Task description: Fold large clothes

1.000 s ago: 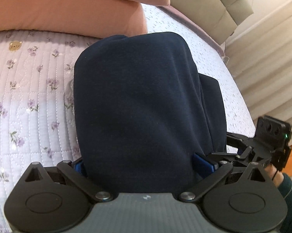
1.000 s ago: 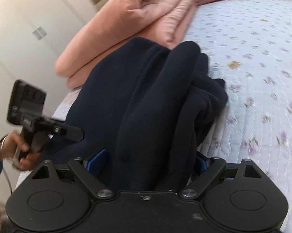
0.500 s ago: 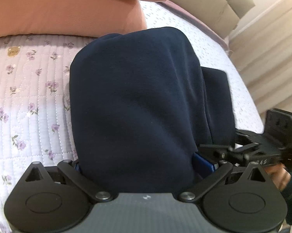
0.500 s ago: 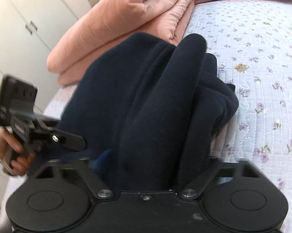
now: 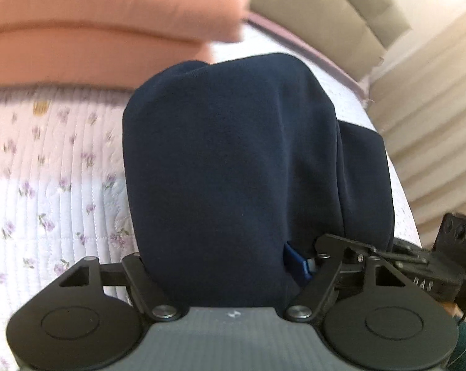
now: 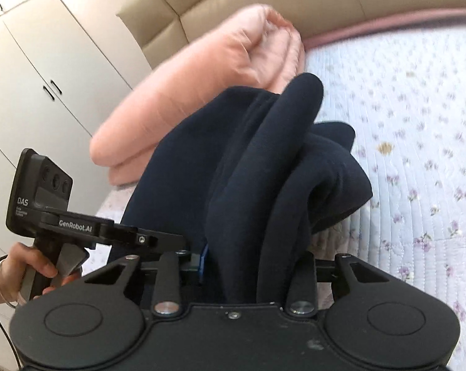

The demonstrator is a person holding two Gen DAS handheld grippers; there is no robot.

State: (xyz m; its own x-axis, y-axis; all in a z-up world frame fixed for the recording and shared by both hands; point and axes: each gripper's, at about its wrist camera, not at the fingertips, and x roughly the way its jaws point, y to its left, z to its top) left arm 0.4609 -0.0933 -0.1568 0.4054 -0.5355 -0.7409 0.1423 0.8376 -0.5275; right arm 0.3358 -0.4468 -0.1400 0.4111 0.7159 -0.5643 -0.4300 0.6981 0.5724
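Observation:
A dark navy garment (image 5: 226,170) hangs folded over both grippers above a floral quilted bed (image 5: 47,185). My left gripper (image 5: 214,266) is shut on the near edge of the garment, and the cloth hides its fingertips. My right gripper (image 6: 254,266) is shut on a bunched thick fold of the same garment (image 6: 257,170). The two grippers are very close together: the right one shows at the lower right of the left wrist view (image 5: 387,262), and the left one shows at the left of the right wrist view (image 6: 109,232).
A folded pink blanket (image 5: 93,24) lies at the head of the bed, just beyond the garment; it also shows in the right wrist view (image 6: 202,77). A beige padded headboard (image 6: 264,0) stands behind it. White cupboards (image 6: 32,77) stand at the left, pleated curtains (image 5: 434,108) at the right.
Both grippers have moved closer together and forward toward the pink blanket, carrying the garment. The cameras tilted up, so the headboard and cupboards show more. Both grips stay the same.

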